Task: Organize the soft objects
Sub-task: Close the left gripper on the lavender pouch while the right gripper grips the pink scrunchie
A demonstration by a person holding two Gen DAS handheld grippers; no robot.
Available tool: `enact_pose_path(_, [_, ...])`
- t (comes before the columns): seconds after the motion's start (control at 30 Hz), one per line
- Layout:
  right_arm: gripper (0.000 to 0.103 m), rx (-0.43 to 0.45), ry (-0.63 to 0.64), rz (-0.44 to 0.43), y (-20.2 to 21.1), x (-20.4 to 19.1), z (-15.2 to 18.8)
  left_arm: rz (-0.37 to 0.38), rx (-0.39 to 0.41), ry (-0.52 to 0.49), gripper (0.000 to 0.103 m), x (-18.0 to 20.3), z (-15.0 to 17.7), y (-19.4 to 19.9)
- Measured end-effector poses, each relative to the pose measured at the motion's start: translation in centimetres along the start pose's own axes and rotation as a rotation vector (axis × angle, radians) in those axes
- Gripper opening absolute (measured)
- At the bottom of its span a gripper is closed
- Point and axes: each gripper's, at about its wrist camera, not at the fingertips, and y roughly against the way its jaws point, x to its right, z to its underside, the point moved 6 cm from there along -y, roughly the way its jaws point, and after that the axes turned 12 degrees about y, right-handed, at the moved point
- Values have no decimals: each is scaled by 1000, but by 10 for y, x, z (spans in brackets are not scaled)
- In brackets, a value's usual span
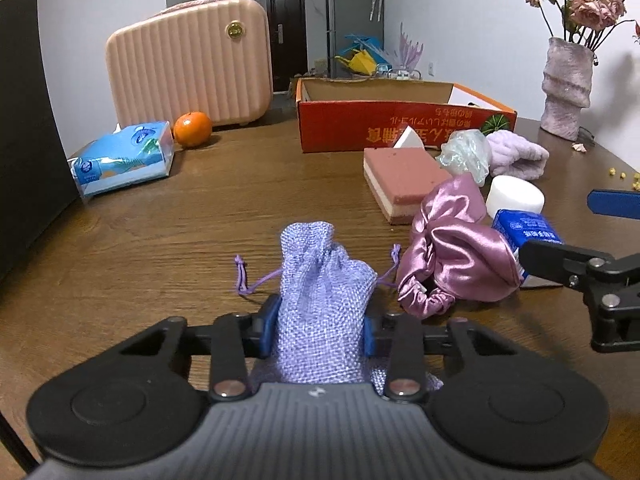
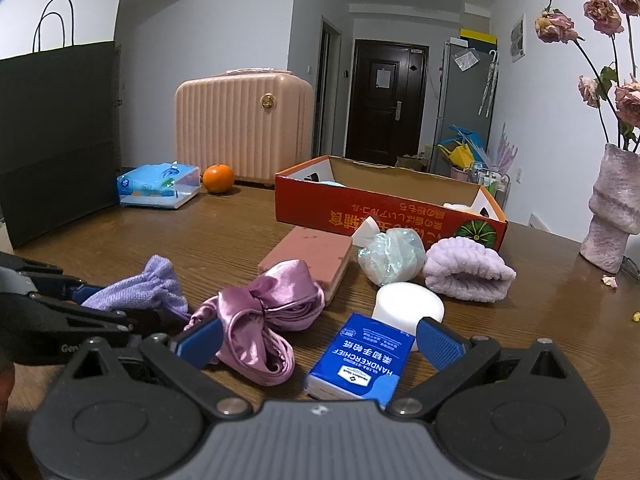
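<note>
Brown wooden tabletop (image 1: 168, 216), catalogued with soft goods. Left hand-held gripper (image 1: 320, 326): blue pads closed against both sides of a lavender woven drawstring pouch (image 1: 320, 280), which is seen standing at the near centre of the tabletop with its cords trailing left and right. Right hand-held gripper (image 2: 320, 342): jaws spread wide, nothing gripped; between its fingers a blue handkerchief packet (image 2: 360, 364) is seen lying on the tabletop, untouched by the pads. Just right of the pouch a pink satin scrunchie bundle (image 1: 452, 252) is placed; beyond it, a pink-and-cream sponge block (image 1: 404, 180), a white round sponge (image 1: 516, 194), a crinkled clear plastic ball (image 1: 468, 154) and a lilac plush cloth (image 1: 516, 154) are grouped. Behind these, at the far right, an open red cardboard box (image 1: 360, 124) is set. At the far left are recorded a blue tissue pack (image 1: 124, 158), an orange (image 1: 192, 129) and a pink ribbed case (image 1: 188, 64). A textured vase (image 1: 566, 88) of dried roses is noted at the far right.
</note>
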Motion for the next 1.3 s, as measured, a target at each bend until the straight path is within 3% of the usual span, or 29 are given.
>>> enact_pose_path(0.3, [103,1,18,-6,-5,-12,-8,-12,73,9,35,-13,-10,10])
enact_pose_path(0.93, [101,-57,57,-52,-45,-57,-25,-41,137,35,35,-62,-25,16])
enact_pose_path(1.3, [89,-109,33,-17,-67,-66,-25,-35,142,31,35,-78,-27,18])
